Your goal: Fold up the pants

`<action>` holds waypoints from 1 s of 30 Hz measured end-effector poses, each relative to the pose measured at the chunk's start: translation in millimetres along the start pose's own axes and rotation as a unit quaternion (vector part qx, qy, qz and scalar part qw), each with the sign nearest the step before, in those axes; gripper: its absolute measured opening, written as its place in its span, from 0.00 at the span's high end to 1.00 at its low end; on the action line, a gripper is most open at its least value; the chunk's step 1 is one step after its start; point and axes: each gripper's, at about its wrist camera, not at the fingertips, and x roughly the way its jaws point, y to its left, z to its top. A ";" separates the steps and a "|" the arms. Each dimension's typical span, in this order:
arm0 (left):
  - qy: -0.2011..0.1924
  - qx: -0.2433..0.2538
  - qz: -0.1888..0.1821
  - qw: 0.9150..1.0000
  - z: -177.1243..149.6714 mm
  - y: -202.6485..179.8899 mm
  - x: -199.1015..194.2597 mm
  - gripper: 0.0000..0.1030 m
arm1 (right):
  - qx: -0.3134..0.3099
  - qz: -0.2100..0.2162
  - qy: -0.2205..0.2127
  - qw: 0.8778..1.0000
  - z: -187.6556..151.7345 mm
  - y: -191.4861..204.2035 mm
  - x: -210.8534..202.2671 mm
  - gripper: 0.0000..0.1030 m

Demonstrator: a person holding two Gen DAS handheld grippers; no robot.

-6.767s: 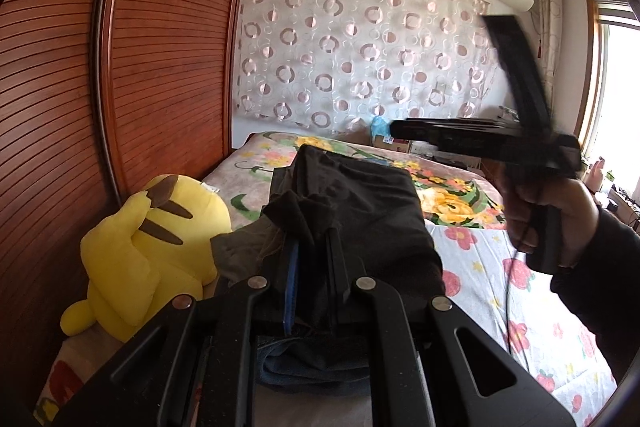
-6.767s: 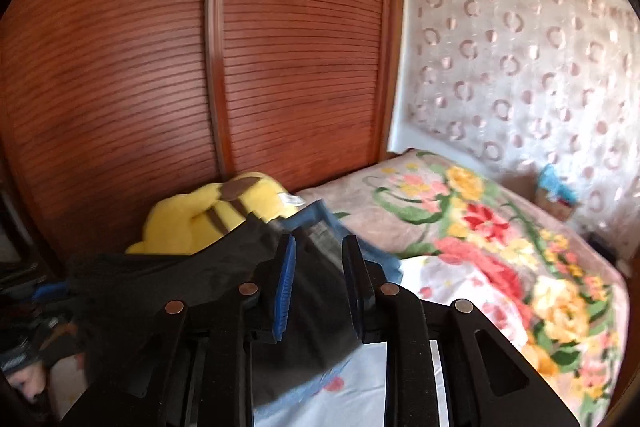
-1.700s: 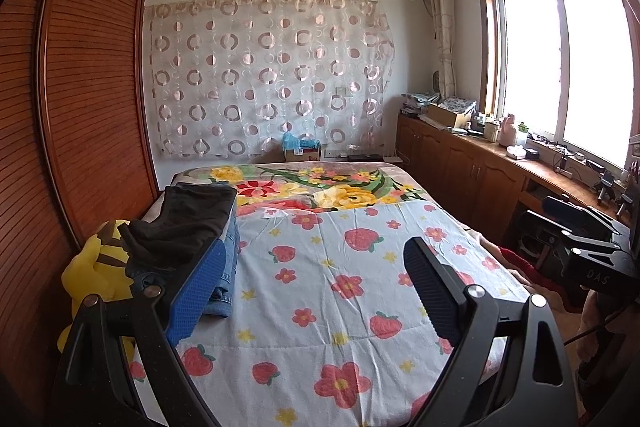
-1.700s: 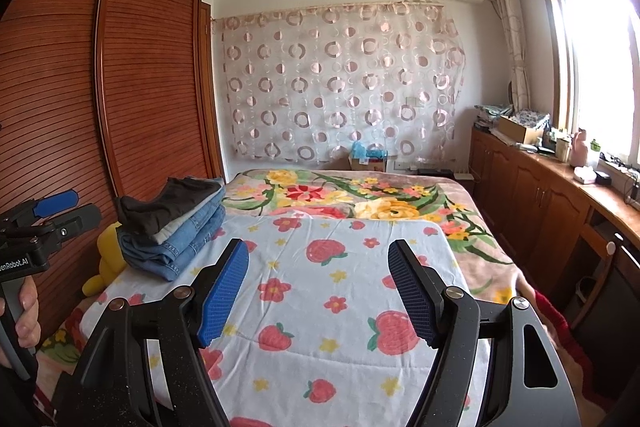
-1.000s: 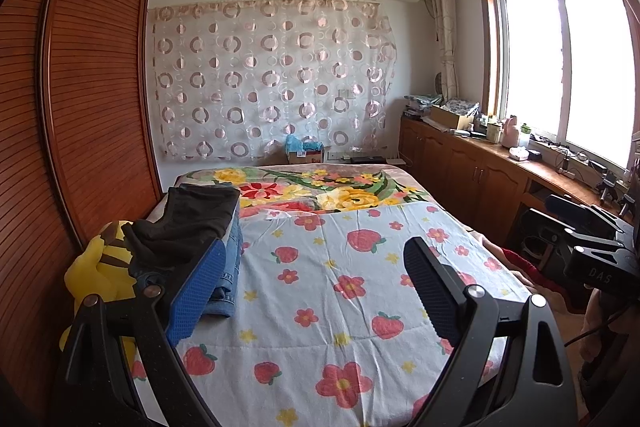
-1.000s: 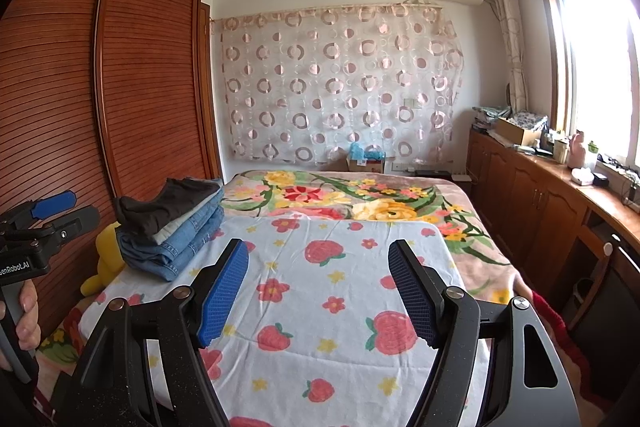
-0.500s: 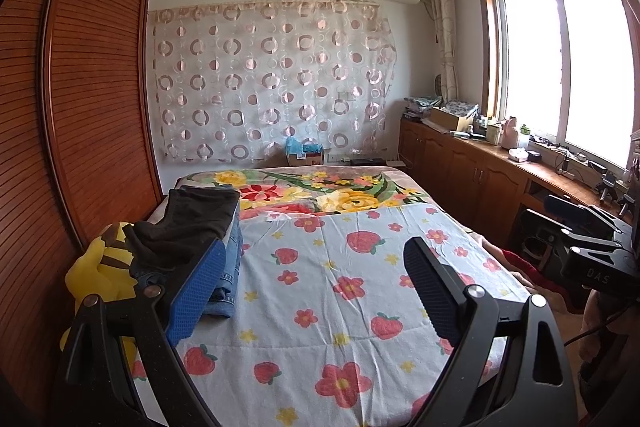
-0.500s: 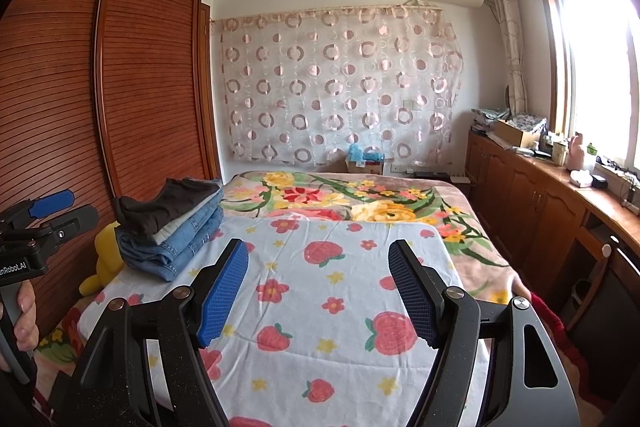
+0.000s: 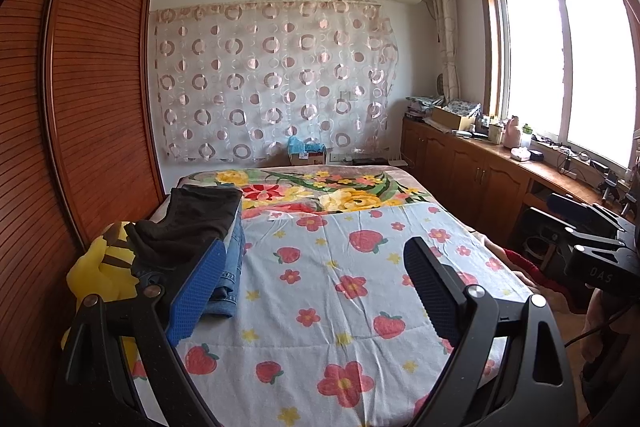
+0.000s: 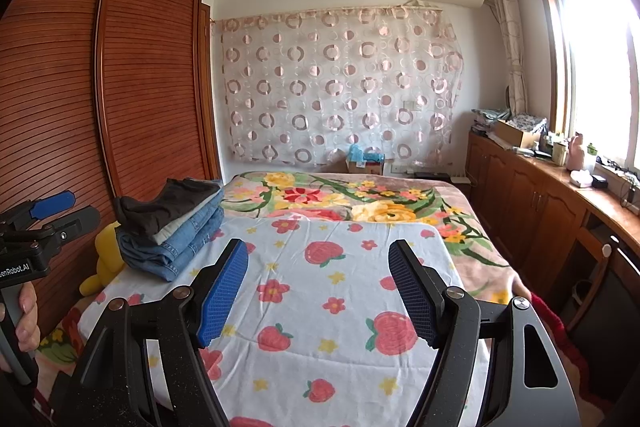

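Observation:
Folded dark pants (image 9: 192,223) (image 10: 168,205) top a stack of folded jeans (image 10: 180,239) at the bed's left edge. My left gripper (image 9: 314,283) hangs open above the strawberry sheet (image 9: 328,291), nothing between its fingers; its blue left pad overlaps the stack in the picture but stands nearer the camera. Over the same sheet (image 10: 320,287), my right gripper (image 10: 318,287) is open and empty too, well right of the stack. Each gripper shows in the other's view: the left one at the far left (image 10: 36,223), the right one at the far right (image 9: 588,235).
A yellow plush toy (image 9: 100,267) lies between the stack and the slatted wooden wardrobe (image 10: 80,107). A flowered blanket (image 10: 340,199) covers the far half of the bed. Wooden cabinets with clutter (image 10: 540,187) run under the window on the right. A chair (image 10: 596,287) stands by the bed's right side.
None over the last second. Several seconds ago both grippers were shut on the dark pants at the stack; they have since let go and drawn back.

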 end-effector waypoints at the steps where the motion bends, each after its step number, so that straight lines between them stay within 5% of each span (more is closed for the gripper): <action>1: 0.000 0.000 0.000 1.000 -0.6 -0.6 -0.1 0.12 | 0.000 0.000 0.000 1.000 -0.2 0.0 0.2 0.27; 30: -0.001 0.001 -0.001 1.000 -3.0 -1.6 0.5 0.12 | -0.001 0.000 -0.001 1.000 0.0 -0.6 0.6 0.27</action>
